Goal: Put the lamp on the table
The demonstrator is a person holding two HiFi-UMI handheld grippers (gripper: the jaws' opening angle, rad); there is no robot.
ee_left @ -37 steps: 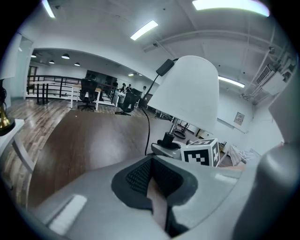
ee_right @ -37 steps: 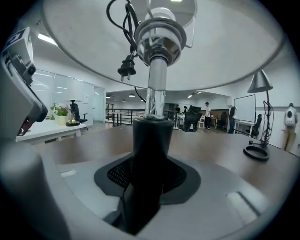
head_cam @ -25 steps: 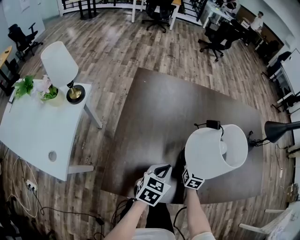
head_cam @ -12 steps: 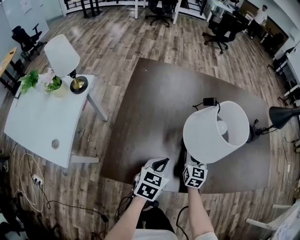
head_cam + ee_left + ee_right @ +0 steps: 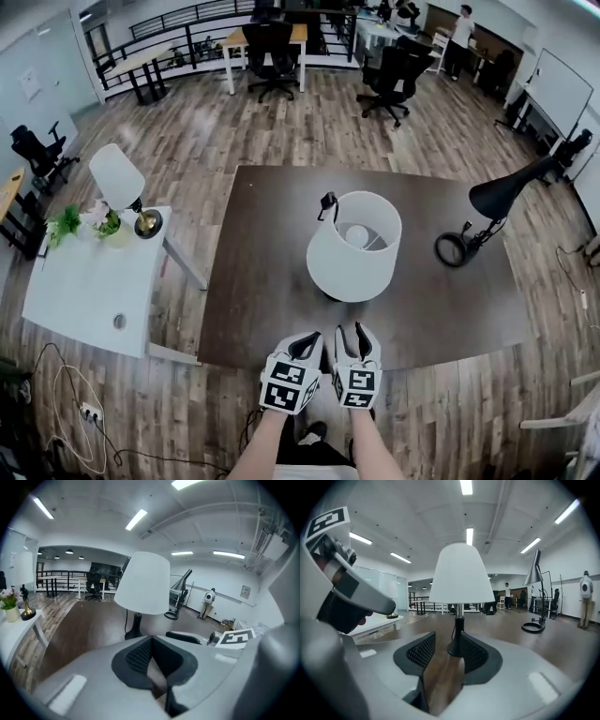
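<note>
- Head view: the lamp (image 5: 353, 246) stands upright on the dark brown tabletop (image 5: 262, 291), about midway across it. Its white shade opens upward and a black cord part shows at its far side.
- Neither tool touches the lamp; both hang at the near edge of the tabletop, side by side and well apart from it.
- The left tool (image 5: 309, 343) is clenched. In the left gripper view its dark pads meet at the tips, and nothing sits between them.
- The right tool (image 5: 352, 332) is released. In the right gripper view its jaws stand wide apart, though they have just been closing a little. Only the wood surface shows in the gap, and the lamp's black base stands farther off, in line with it.
- A black desk lamp (image 5: 497, 195) stands on the right part of the same tabletop, its round foot resting flat and its head tilted.
- On the left, a white side table (image 5: 80, 300) stands apart from the brown tabletop on the wooden floor (image 5: 187, 122).
- At the side table's far corner are a second lamp (image 5: 118, 176) with a white shade and a flower pot (image 5: 106, 225) just beside it.
</note>
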